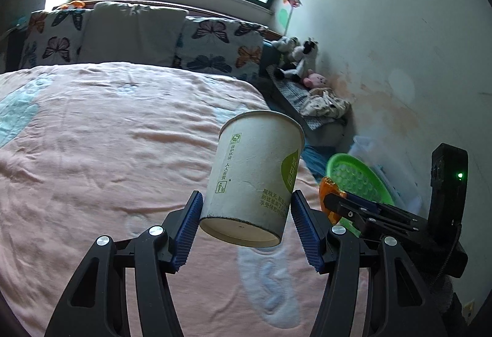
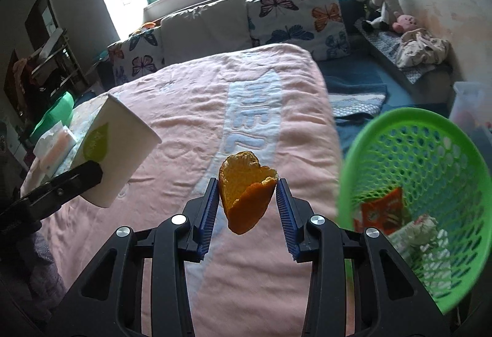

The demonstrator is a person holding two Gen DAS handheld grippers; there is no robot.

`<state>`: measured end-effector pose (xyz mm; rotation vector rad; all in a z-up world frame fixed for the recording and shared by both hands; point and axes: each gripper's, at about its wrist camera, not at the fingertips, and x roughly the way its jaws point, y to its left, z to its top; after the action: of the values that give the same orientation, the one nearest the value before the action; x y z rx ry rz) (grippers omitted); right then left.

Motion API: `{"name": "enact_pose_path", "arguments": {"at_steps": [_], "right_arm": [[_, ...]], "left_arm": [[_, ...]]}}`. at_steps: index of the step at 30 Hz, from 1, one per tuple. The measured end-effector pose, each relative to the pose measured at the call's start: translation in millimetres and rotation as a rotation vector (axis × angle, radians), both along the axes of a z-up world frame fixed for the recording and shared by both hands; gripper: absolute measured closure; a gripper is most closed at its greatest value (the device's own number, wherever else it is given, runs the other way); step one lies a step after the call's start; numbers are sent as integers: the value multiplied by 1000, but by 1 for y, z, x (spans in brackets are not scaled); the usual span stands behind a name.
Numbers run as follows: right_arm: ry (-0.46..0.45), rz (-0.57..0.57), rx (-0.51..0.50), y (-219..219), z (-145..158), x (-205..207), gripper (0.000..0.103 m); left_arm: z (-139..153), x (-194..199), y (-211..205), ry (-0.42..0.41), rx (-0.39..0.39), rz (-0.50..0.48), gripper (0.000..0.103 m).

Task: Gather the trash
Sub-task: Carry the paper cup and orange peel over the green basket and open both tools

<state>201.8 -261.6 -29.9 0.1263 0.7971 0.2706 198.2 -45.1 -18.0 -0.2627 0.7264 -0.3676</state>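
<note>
Left claw (image 1: 246,220) angled down over bed (image 1: 92,152), grasping paper cup (image 1: 255,174); right claw (image 2: 247,208) likewise, clenched on orange peel (image 2: 246,198).

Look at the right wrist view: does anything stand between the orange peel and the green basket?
Nothing visible does. The right hand-held gripper holds the orange peel above the pink bedspread, and the green basket sits open beside it, to the right.
</note>
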Motion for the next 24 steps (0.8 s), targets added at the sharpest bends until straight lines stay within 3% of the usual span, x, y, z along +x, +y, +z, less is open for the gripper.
{"name": "enact_pose_path", "arguments": {"at_steps": [14, 24], "right_arm": [[5, -132, -9, -75, -3, -30, 64], [59, -244, -29, -141, -25, -41, 62]], "left_arm": [[-2, -2, -66, 20, 12, -116, 46], [-7, 2, -104, 34, 36, -185, 46]]}}
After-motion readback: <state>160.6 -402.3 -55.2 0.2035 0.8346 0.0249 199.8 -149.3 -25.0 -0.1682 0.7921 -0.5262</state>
